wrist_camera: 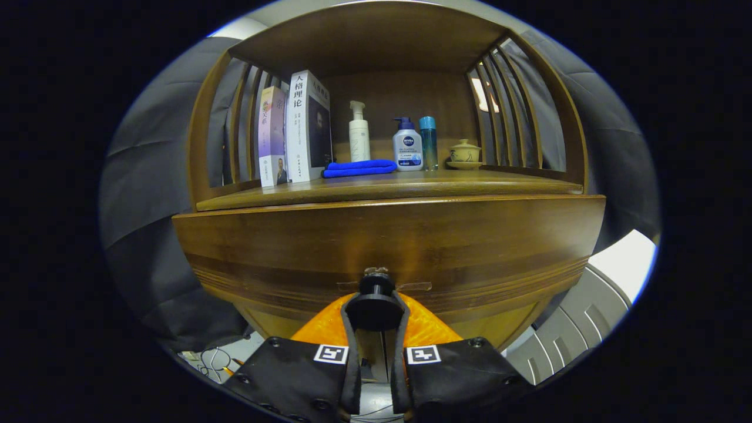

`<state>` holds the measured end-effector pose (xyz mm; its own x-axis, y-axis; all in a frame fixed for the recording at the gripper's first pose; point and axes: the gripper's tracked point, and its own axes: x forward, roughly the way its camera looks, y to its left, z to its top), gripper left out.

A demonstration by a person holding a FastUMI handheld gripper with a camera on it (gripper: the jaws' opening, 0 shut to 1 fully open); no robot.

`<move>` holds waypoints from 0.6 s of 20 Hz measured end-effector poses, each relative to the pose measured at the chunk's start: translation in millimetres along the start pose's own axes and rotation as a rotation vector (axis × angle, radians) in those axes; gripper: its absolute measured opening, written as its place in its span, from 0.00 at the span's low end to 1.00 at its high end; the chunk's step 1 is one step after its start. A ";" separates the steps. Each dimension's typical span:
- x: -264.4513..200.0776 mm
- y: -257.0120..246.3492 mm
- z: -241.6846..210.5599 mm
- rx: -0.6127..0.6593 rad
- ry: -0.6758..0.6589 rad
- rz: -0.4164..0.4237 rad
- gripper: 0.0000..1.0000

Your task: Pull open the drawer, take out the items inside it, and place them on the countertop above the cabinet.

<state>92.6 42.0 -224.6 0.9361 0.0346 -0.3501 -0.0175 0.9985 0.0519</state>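
A wooden cabinet drawer front (388, 247) stands right before me, with a round dark knob (376, 299) at its lower middle. My gripper (376, 314) has both fingers pressed on the sides of that knob. The drawer's inside is hidden. Above the drawer runs the countertop (388, 187), a wooden shelf with slatted sides.
On the countertop stand two books (294, 132) at the left, a folded blue cloth (359, 168), a white pump bottle (359, 132), a blue-capped bottle (407, 145), a teal bottle (428, 141) and a small lidded cup (464, 154). A grey chair (576, 317) is to the lower right.
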 end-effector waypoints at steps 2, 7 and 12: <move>-11.9 0.5 -3.0 -0.001 -0.002 0.000 0.22; -35.4 2.1 -11.3 -0.016 0.001 0.002 0.22; -56.0 2.7 -17.4 -0.026 0.004 0.005 0.22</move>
<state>34.0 43.5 -221.1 0.9345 0.0402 -0.3536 -0.0318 0.9991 0.0295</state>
